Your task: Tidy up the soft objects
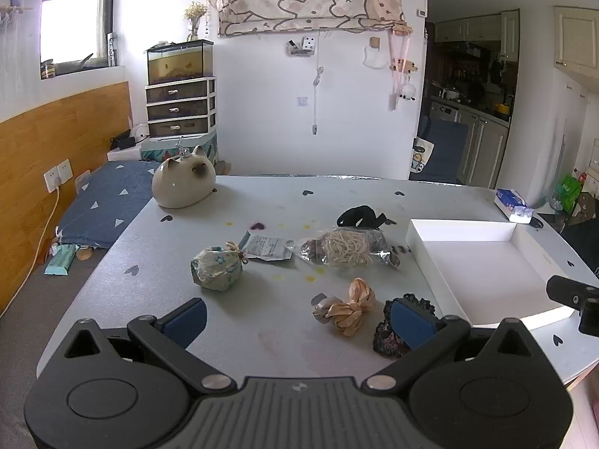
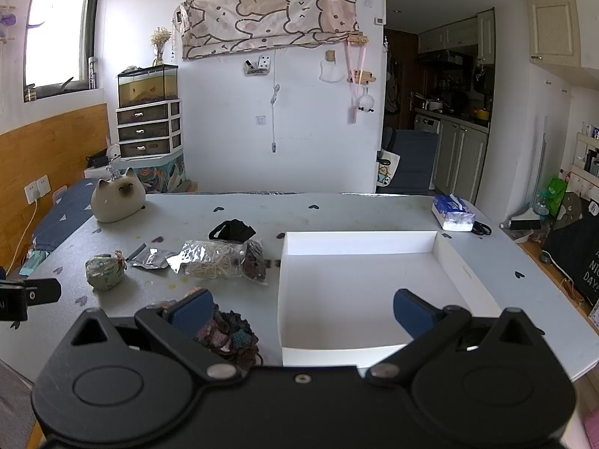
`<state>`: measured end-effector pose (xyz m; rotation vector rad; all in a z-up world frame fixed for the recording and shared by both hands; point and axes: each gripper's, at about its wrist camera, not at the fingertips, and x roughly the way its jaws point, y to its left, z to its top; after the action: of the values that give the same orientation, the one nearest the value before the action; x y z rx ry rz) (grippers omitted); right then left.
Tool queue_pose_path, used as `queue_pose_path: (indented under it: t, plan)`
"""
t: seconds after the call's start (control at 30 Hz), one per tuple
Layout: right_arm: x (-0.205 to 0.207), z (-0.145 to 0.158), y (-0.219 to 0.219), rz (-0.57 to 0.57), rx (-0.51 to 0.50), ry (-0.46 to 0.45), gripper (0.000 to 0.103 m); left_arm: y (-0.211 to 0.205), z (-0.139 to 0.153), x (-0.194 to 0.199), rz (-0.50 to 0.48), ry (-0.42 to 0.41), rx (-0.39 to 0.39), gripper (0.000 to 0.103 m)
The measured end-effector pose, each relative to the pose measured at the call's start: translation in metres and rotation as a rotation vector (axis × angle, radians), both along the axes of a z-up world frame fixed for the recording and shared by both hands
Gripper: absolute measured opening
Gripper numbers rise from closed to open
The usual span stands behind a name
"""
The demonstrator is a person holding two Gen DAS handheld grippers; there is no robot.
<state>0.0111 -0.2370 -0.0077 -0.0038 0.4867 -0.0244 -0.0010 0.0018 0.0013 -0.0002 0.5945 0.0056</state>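
Observation:
Soft things lie on the grey heart-print table (image 1: 157, 284): a floral cloth pouch (image 1: 216, 268), a tan knotted scrunchie (image 1: 350, 311), a dark crocheted piece (image 1: 389, 338), a clear bag of pale string (image 1: 346, 249) and a black cloth (image 1: 361, 217). A white empty tray (image 1: 486, 262) sits to the right. My left gripper (image 1: 299, 320) is open above the table's near edge, its right finger in front of the crocheted piece. My right gripper (image 2: 303, 310) is open over the tray's (image 2: 355, 284) near-left corner; the crocheted piece (image 2: 230, 336) lies by its left finger.
A ceramic cat (image 1: 183, 183) stands at the table's far left. A foil packet (image 1: 265, 247) lies beside the pouch. A tissue pack (image 2: 451, 211) and scissors (image 2: 481, 229) lie at the far right. A bench with a blue cushion (image 1: 105, 202) is left of the table.

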Motion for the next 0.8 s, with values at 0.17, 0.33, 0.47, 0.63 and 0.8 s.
queue_pose_path:
  t: [0.17,0.33,0.47,0.63,0.8]
  plan:
    - [-0.0003,-0.0003,0.0001,0.000,0.000,0.000,0.103,0.0003,0.0003,-0.0001,-0.001,0.000,-0.001,0.103]
    - [-0.0009,-0.0002,0.0006,0.000,0.000,0.000,0.103,0.0003,0.0003,-0.0003,-0.001,-0.001,-0.001,0.103]
    - [-0.0012,-0.0002,0.0010,0.001,-0.001,-0.001,0.103,0.0005,0.0003,-0.0004,-0.001,-0.002,-0.002,0.103]
    - [-0.0018,-0.0004,0.0011,0.000,-0.001,-0.001,0.103,0.0002,0.0001,-0.0003,-0.001,-0.003,-0.002,0.103]
    - [-0.0027,-0.0007,0.0012,0.001,-0.002,-0.002,0.103,0.0004,0.0003,-0.0005,-0.001,-0.003,-0.003,0.103]
